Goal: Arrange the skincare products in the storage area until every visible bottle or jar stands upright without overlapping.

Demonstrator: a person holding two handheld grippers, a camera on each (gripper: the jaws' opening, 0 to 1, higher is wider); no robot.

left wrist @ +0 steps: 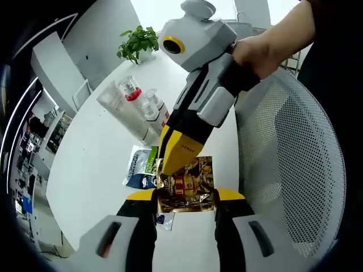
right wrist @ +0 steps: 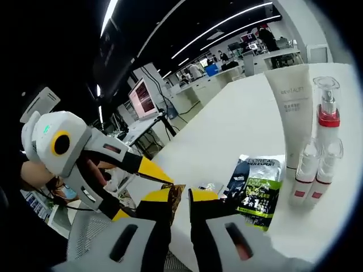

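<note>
A gold sachet (left wrist: 186,190) hangs just above the white table (left wrist: 85,181), and both grippers have it. My left gripper (left wrist: 186,211) has a jaw against each side edge of the sachet. My right gripper (left wrist: 177,161) reaches in from the upper right and pinches its top edge. In the right gripper view the sachet (right wrist: 173,195) shows edge-on in the narrow gap of my right gripper (right wrist: 180,207), and the left gripper (right wrist: 85,153) comes in from the left. A white tube (right wrist: 292,107), a red-collared spray bottle (right wrist: 327,113) and two small clear bottles (right wrist: 315,170) stand together.
A blue and green sachet (left wrist: 140,167) lies flat on the table beside the bottles, and a small sample packet (left wrist: 164,220) lies under the gold one. A potted plant (left wrist: 138,42) stands at the far edge. A white mesh chair (left wrist: 289,164) is close on the right.
</note>
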